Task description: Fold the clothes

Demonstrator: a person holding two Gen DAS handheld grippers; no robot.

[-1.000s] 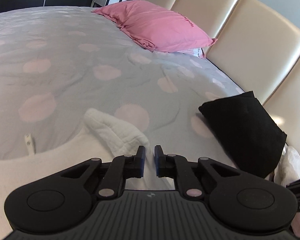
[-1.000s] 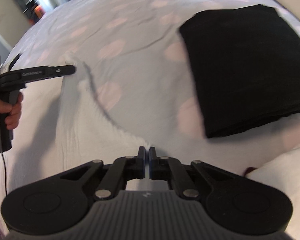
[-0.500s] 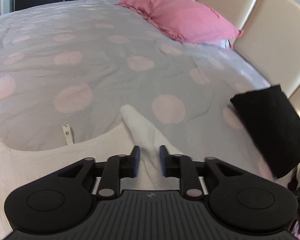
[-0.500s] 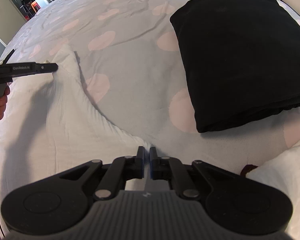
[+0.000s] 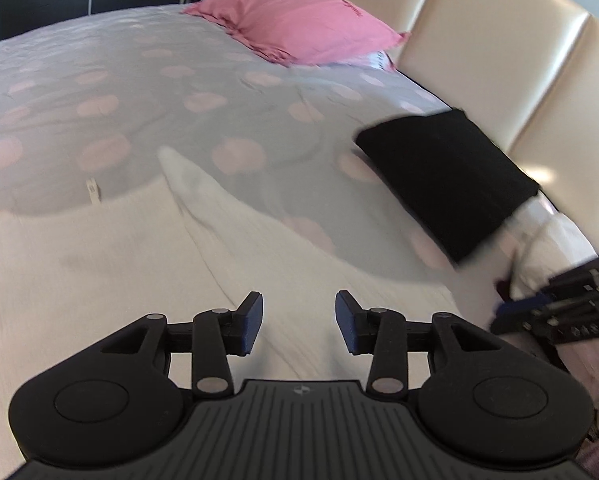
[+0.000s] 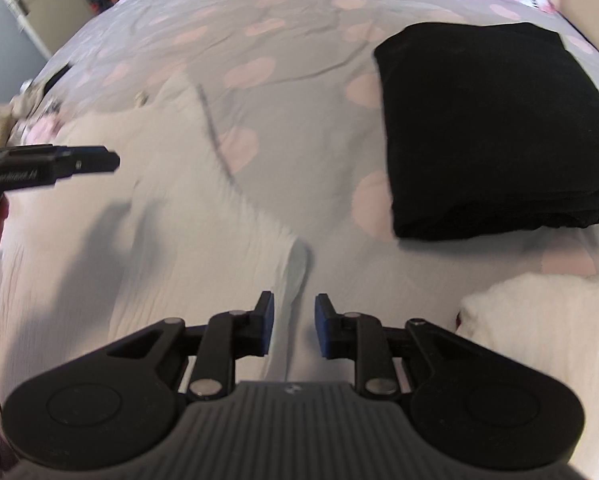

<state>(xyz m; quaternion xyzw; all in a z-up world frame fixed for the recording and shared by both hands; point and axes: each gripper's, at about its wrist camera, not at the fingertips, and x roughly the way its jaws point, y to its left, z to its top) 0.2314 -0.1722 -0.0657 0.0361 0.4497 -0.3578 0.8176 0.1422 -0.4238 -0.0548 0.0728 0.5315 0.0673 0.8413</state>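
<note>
The white garment (image 5: 111, 264) is being left spread flat on the dotted bedspread (image 5: 99, 76), one folded edge lying between the partly parted jaws of the right gripper (image 6: 293, 322), untouched by the pads. The left gripper (image 5: 298, 320) is being held above the cloth, jaws half apart and empty; both have just been opening. A folded black garment (image 6: 491, 128) is already lying aside; further folds are judged outstanding

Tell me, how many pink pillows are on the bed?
1. The pink pillow lies at the head of the bed, against the cream headboard. Another may lie hidden under it.
</note>
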